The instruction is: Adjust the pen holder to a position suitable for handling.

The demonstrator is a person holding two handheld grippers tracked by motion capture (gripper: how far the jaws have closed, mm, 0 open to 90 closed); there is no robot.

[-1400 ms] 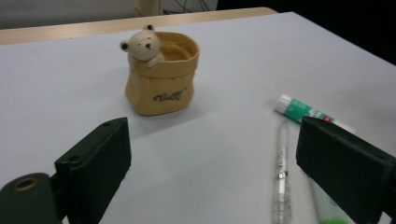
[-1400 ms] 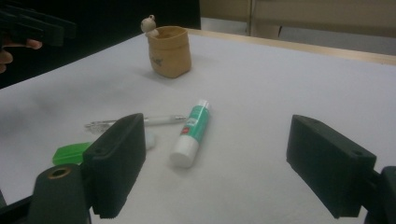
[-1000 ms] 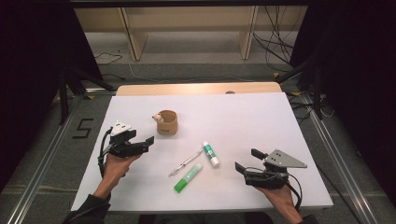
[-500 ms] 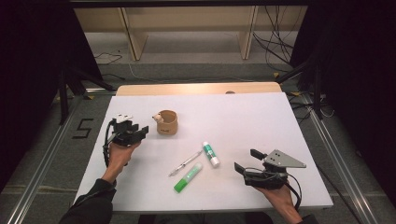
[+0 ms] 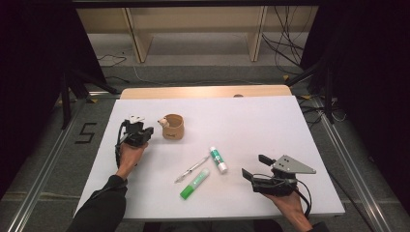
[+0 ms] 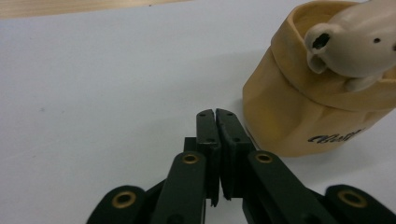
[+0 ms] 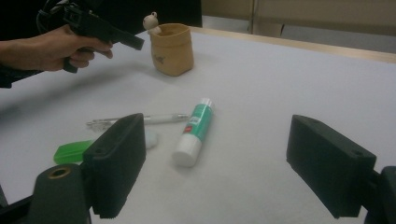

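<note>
At the left of the white desk (image 5: 290,125), the left gripper (image 5: 143,136) is held low, its fingers (image 6: 208,135) having just been closing and now pressed flat together with nothing between them. Just to their right, near but apart from the tips, stands the tan, soft-walled fabric cup with a small cream bear figure perched on its rim (image 5: 172,127); it is seen upright, mouth upward, its wall close beside the fingertips in the left gripper view. Toward the middle of the desk lie a clear slim pen (image 5: 192,168), a bright green capped tube (image 5: 195,183) and a white-and-green glue stick (image 5: 218,159), all on their sides, their long axes slanting across the desk. At the right, the right gripper (image 5: 255,166) is held with fingers (image 7: 116,163) spread wide and empty, the glue stick lying nearest ahead of them. The cup is judged the left hand's affair, the lying items the right's.
</note>
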